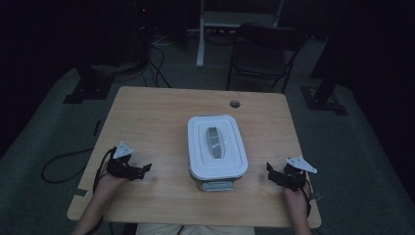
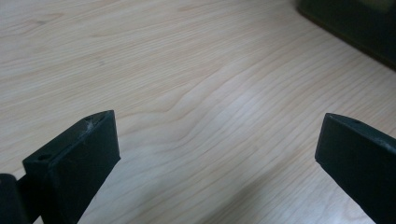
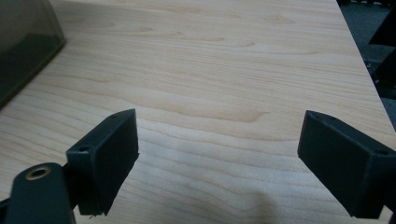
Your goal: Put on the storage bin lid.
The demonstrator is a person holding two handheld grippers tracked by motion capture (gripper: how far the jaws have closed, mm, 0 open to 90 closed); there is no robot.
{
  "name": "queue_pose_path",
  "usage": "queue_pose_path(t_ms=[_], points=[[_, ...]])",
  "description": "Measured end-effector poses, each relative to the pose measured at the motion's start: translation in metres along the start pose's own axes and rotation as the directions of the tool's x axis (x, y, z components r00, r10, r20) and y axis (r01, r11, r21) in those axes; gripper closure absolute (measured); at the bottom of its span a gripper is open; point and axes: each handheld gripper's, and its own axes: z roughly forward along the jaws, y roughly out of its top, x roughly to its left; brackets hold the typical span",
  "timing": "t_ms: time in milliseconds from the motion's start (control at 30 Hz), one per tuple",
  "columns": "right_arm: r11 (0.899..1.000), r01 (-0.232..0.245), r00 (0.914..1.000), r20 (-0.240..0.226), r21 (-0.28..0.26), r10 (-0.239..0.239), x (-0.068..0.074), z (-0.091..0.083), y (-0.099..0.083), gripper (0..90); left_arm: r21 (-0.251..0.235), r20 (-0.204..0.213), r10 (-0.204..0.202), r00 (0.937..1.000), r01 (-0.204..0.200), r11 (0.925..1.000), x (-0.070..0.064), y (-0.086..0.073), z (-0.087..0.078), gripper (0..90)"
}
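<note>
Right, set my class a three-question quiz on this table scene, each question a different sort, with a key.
1. True or false: the lid is on the box.
2. Which gripper has its jaws apart? A) left gripper alone B) right gripper alone C) both
3. Fill in: the box stands ____ the two grippers on the table.

Key: 1 true; 2 C; 3 between.
</note>
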Motion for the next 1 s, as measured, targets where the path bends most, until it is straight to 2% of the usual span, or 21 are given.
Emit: queue_pose_path(t_ms=[167, 233, 467, 600, 767, 900, 1000], points=[[1.000, -0.001, 0.9995, 0.033, 0.013, 0.000, 0.000, 0.002, -0.002, 12.2, -0.018, -0.034, -0.035, 0.9988, 0.034, 0.9992, 0.009, -0.007, -0.010, 0.5], [1.000, 0.002, 0.9995, 0.030, 0.016, -0.002, 0.000, 0.002, -0.002, 12.2, -0.022, -0.040, -0.045, 0.9982, 0.044, 0.9988, 0.012, -0.010, -0.014, 0.5], [1.000, -0.005, 0.9992, 0.040, 0.029, 0.004, -0.001, 0.003, -0.002, 12.2, -0.019, -0.075, -0.068, 0.9949, 0.067, 0.9976, 0.017, -0.019, -0.022, 0.5], [0.999, -0.014, 0.9974, 0.071, 0.046, 0.011, -0.004, 0.002, -0.003, 12.2, -0.018, -0.097, -0.081, 0.9920, 0.079, 0.9967, 0.020, -0.024, -0.027, 0.5], [0.997, -0.060, 0.9924, 0.110, 0.044, 0.055, -0.011, 0.001, -0.004, 12.2, -0.021, -0.135, -0.117, 0.9840, 0.115, 0.9931, 0.027, -0.030, -0.033, 0.5], [0.996, -0.056, 0.9908, 0.127, 0.065, 0.048, -0.012, 0.001, -0.004, 12.3, -0.014, -0.164, -0.138, 0.9768, 0.138, 0.9904, 0.030, -0.035, -0.038, 0.5], [0.994, -0.051, 0.9865, 0.160, 0.092, 0.036, -0.013, 0.001, -0.005, 13.9, -0.013, -0.184, -0.153, 0.9709, 0.153, 0.9881, 0.031, -0.038, -0.041, 0.5]])
